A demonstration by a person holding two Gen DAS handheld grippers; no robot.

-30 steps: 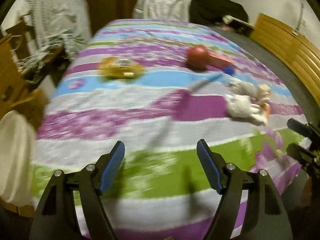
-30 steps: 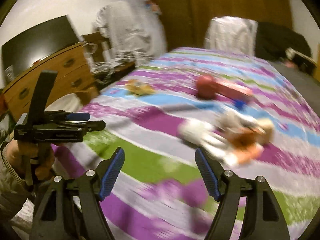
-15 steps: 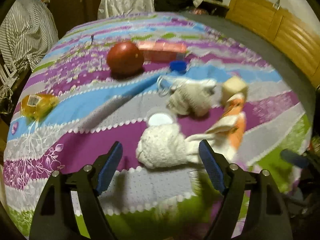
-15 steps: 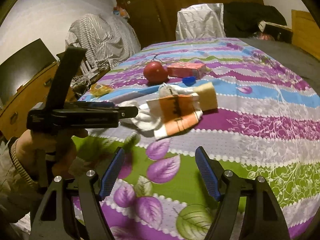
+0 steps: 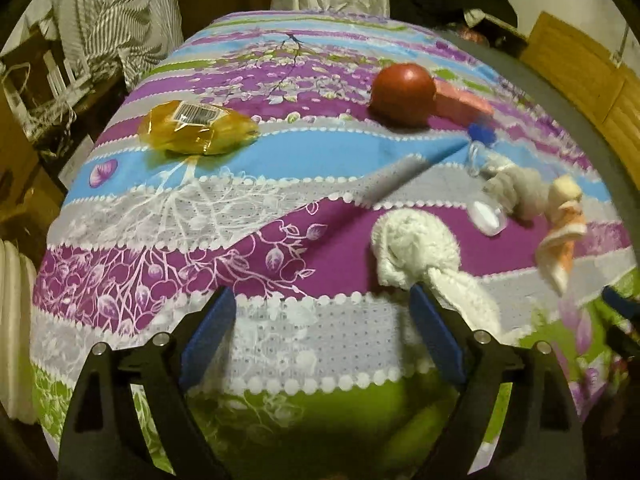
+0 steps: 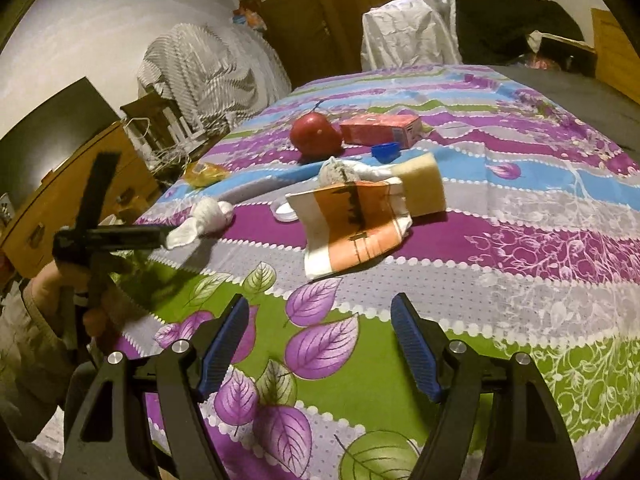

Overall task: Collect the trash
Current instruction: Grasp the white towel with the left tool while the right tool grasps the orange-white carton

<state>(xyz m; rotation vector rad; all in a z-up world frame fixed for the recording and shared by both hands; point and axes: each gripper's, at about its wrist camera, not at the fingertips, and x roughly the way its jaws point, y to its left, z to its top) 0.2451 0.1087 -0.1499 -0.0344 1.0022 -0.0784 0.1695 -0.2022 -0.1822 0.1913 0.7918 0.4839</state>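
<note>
Things lie on a striped purple, blue and green bedspread [image 5: 280, 160]. My left gripper [image 5: 320, 320] is open and empty, low over the bed; a knotted white sock [image 5: 416, 252] lies just past its right finger. A yellow crinkled wrapper [image 5: 196, 128] lies far left. A red ball [image 5: 402, 92], pink box [image 5: 460, 102], blue cap [image 5: 482, 134], grey sock [image 5: 516, 192] and white lid [image 5: 486, 218] lie to the right. My right gripper [image 6: 318, 340] is open and empty, short of an orange-and-white cloth [image 6: 352, 224] and a yellow sponge [image 6: 424, 184].
A wooden dresser [image 6: 60, 184] and striped clothing [image 6: 208, 76] stand left of the bed. A wooden headboard [image 5: 580, 80] is on the right. A white-covered chair [image 6: 408, 32] and dark clothes stand at the far end. The left gripper also shows in the right wrist view [image 6: 120, 236].
The left gripper has swung back left and drawn back a little; the white sock that sat between its fingers is now by the right finger. The right gripper has edged nearer the orange cloth.
</note>
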